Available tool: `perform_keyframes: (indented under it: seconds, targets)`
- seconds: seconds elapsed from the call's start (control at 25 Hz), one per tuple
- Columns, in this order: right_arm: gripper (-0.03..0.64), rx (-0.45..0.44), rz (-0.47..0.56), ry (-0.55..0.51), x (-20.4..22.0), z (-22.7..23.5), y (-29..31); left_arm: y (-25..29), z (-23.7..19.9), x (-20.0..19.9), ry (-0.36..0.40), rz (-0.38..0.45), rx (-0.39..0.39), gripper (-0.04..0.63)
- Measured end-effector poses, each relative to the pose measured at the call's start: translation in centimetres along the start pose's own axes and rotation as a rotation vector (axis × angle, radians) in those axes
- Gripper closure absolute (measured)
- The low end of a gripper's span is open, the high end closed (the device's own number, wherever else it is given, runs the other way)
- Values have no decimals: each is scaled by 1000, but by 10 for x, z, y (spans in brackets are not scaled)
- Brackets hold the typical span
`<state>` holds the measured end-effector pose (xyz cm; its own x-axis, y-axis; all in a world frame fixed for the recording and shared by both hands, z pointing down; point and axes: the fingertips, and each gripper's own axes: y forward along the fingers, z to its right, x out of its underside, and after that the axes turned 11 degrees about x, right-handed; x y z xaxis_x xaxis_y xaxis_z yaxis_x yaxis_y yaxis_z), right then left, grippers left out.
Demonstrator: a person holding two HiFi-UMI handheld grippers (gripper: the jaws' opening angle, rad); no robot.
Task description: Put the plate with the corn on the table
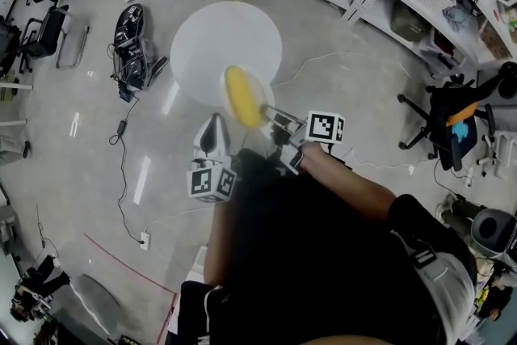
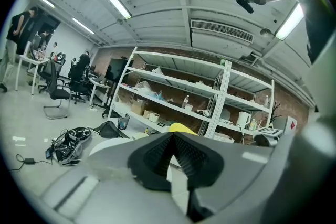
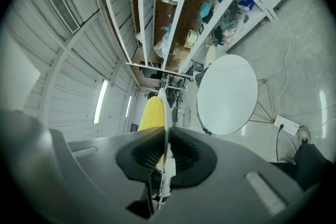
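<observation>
The plate (image 1: 261,90) hangs in the air at the near edge of the round white tabletop (image 1: 218,32), not set down yet, with the corn (image 1: 243,99) lying loose across it. The right tool (image 1: 271,114) is clenched on the plate's rim, pinching it at one side only. From where I stand the worry is plain: the whole weight hangs off that one pinch, and if the plate tips or the rim slides through the pads, the corn could roll off onto the floor. Setting it down too close to the tabletop's edge could also leave it overhanging, ready to tip once the pinch lets go. The left tool (image 1: 212,135) is closed on nothing, near the plate and giving it no support. By my count: one plate, one corn, one tabletop, two tools
</observation>
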<state>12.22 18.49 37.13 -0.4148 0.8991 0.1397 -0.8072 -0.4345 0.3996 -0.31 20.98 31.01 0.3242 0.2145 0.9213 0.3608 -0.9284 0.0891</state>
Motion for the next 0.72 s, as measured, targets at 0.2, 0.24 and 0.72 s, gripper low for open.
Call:
perform_keyframes:
  seconds: [0.2,0.24,0.72]
  targets:
    - [581,0,2,4,-1,4,2,-4,2,-4,14,14,-9,591]
    - [581,2,1,6,0,4,1,-5,3,-5,15,17,-10,591]
    - [581,27,37,36,-8,5,10,11,-10,-10,37,18,30,591]
